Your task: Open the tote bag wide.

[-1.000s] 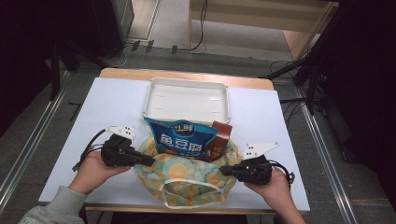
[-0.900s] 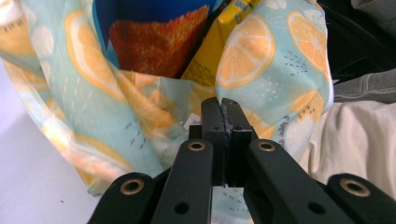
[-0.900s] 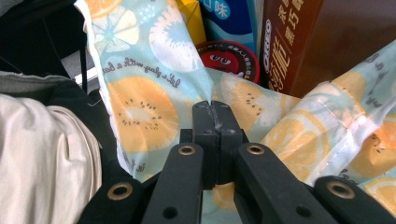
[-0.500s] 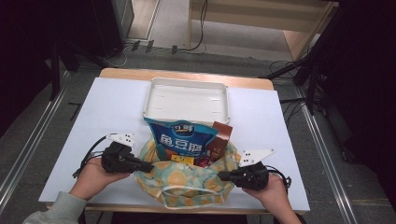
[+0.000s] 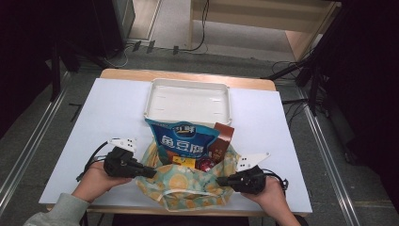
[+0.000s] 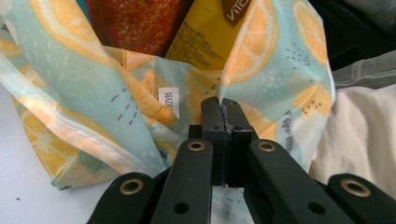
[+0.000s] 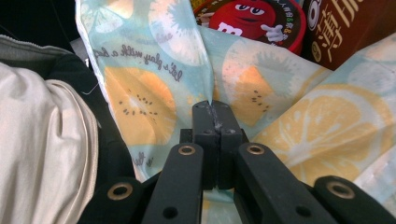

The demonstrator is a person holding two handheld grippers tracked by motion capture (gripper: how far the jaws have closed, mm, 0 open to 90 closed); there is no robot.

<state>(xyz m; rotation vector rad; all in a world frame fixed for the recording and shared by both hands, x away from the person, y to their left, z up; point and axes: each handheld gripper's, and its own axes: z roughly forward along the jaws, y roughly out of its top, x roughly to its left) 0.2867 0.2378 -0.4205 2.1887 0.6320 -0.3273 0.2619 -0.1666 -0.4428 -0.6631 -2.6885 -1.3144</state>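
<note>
High view: I am pinching the lemon-print cloth bag (image 5: 188, 186) at the near edge of the bench (image 5: 84, 122), left gripper (image 5: 149, 173) and right gripper (image 5: 221, 181) each clamped on its rim fabric at opposite sides. The blue snack pouch (image 5: 184, 141), brown box (image 5: 221, 141) and red candy tin (image 5: 205, 165) are sitting inside; the white tray (image 5: 188, 101) behind is waiting empty, so unpacking seems barely begun.
</note>
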